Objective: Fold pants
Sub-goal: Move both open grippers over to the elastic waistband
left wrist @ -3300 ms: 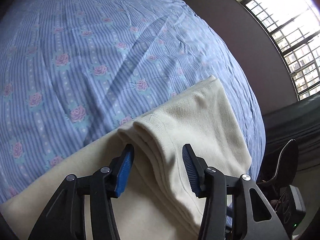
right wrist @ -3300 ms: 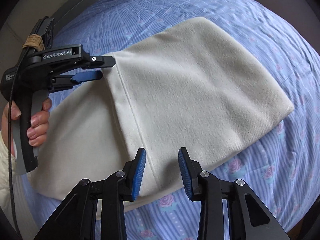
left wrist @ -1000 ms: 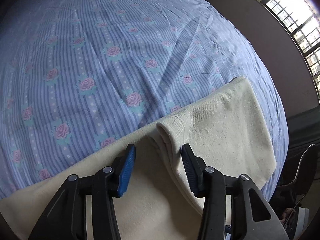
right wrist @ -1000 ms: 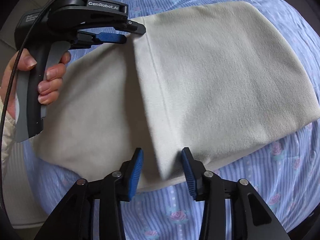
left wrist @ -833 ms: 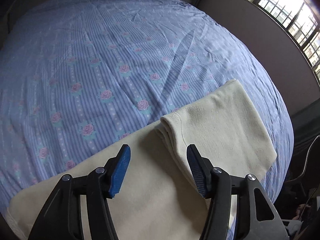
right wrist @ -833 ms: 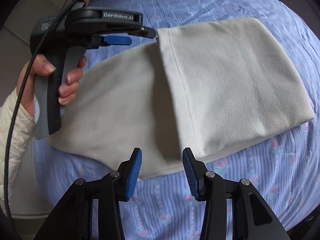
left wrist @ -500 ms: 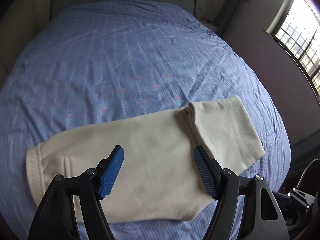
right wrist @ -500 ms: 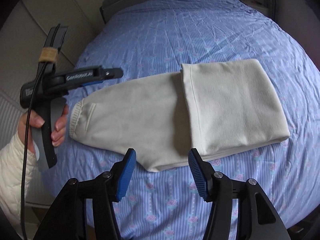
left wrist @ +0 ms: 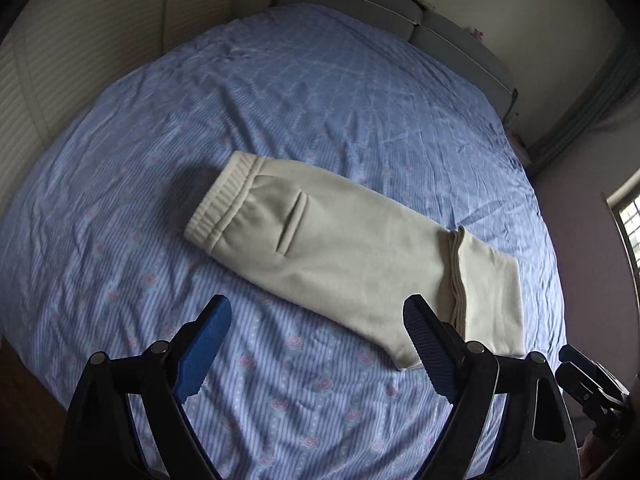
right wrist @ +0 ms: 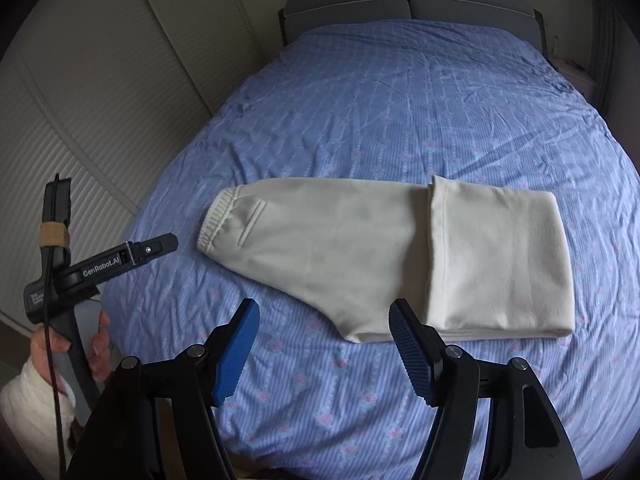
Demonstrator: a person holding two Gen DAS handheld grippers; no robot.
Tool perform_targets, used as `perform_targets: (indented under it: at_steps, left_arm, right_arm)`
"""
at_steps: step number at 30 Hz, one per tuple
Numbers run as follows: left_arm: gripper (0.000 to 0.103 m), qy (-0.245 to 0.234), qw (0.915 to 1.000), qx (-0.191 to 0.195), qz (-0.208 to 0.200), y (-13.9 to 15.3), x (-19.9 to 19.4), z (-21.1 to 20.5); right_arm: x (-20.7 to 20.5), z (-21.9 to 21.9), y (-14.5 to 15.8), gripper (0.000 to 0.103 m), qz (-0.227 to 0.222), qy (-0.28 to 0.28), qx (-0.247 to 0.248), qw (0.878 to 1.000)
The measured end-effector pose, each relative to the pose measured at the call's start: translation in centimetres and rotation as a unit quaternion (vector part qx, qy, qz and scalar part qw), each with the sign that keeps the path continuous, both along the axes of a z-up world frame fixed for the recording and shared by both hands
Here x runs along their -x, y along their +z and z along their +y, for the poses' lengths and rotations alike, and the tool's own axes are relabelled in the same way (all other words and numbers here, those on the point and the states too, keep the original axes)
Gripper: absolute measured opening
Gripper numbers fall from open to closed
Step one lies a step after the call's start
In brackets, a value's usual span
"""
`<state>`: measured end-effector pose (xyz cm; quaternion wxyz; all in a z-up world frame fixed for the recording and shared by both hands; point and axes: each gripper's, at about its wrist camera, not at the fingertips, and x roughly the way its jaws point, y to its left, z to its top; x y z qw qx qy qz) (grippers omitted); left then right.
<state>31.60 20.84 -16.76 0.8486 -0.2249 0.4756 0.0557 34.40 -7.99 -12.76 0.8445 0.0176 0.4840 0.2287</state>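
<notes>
left gripper (left wrist: 316,328): jaws wide, just been opening, nothing held | right gripper (right wrist: 325,330): jaws apart, just been opening, nothing held | pants (right wrist: 384,256): cream, legs folded over at right, on bed (right wrist: 400,100), near edge

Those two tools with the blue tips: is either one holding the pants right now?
Left tool: open, jaws just widened, holding nothing; the pants lie on the bed.
Right tool: open, jaws just widened, holding nothing.
</notes>
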Motion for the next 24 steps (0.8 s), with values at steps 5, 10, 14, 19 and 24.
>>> perform_targets:
  at_steps: [5,10,14,19,24]
  left_arm:
    - [0.088,0.011,0.9988,0.046,0.015,-2.8,0.2,5.3]
    - [0.087,-0.029,0.9967,0.073,0.020,-5.7,-1.6,9.8]
    - [0.087,-0.054,0.9934,0.097,0.029,-8.2,-3.7,12.3]
    - [0.085,-0.044,0.9843,0.165,0.044,-13.0,-6.2,14.8]
    - [0.077,-0.024,0.9667,0.247,0.060,-17.9,-8.1,16.6]
  right_arm:
    - [-0.2,5.1,-0.3,0.069,0.001,0.002,0.007,1.000]
    - [-1.1,10.4,-2.1,0.069,0.021,-0.011,0.032,0.999]
    - [-2.6,13.7,-4.3,0.069,0.056,-0.020,0.051,0.997]
    - [-5.1,17.1,-7.0,0.069,0.099,-0.023,0.059,0.993]
    - [-7.5,20.5,-9.5,0.069,0.117,-0.006,0.091,0.989]
